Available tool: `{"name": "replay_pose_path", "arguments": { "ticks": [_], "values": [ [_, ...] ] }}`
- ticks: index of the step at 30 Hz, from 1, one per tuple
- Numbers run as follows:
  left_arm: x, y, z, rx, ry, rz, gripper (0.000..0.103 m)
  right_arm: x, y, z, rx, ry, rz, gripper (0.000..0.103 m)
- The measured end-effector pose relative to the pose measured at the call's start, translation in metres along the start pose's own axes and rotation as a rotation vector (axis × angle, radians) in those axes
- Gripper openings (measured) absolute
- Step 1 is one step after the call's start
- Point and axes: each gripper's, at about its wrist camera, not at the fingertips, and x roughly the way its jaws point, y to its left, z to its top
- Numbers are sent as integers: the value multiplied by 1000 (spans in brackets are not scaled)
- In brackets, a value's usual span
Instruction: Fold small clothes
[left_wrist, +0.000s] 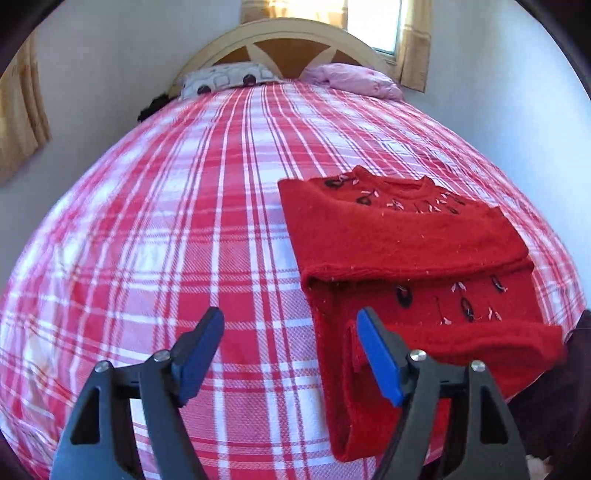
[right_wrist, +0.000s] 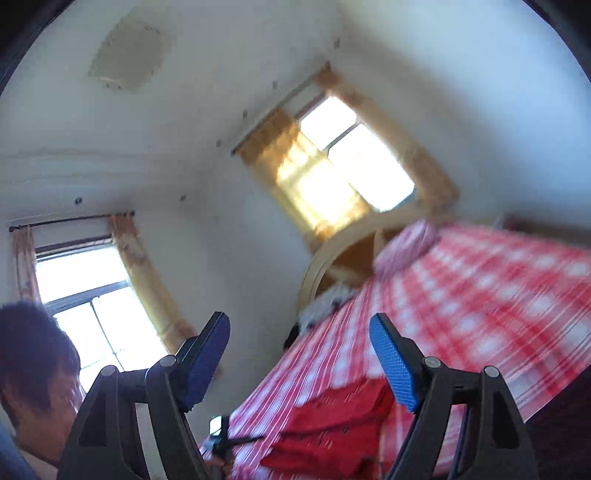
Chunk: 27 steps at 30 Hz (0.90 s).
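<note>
The bed (left_wrist: 184, 229) with its red and white checked cover fills the space in front of the left gripper (left_wrist: 290, 354). Far ahead of that gripper, at the head of the bed, two pillows can be seen. The red sweater (left_wrist: 406, 251) is laid on the cover just ahead and to the right of the left gripper, and its near edge is under the right-hand blue pad. It has been folded over once, so a top layer is laid across the lower part.

The step now looks like the letting go after a fold. To do it well, the sweater should be left flat, and the edges should be lined up before the next fold is made. The cloth should not be dragged when the grippers are pulled away.

The left gripper is spread wide, and nothing is held between its pads. The right gripper (right_wrist: 299, 363) is also spread wide and nothing is held in it. It is pointed up toward the wall and windows, and the sweater (right_wrist: 332, 424) is seen below it, blurred.
</note>
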Motion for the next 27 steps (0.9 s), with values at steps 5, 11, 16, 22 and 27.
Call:
{"name": "replay_pose_path", "arguments": {
  "ticks": [5, 11, 16, 22, 27],
  "values": [
    [-16, -5, -5, 63, -42, -2, 80, -42, 25, 33, -104, -94, -195, 80],
    [-16, -15, -29, 109, -5, -28, 84, 79, 29, -88, -350, 369, -291, 80],
    [-14, -27, -47, 213, 19, 24, 90, 175, 19, -220, -511, 711, -258, 80],
    [-9, -19, -55, 158, 46, 9, 90, 221, 16, -339, -1111, 944, -336, 80],
    [-4, -19, -57, 114, 52, -11, 90, 226, -10, -369, -1406, 971, -359, 79]
  ]
}}
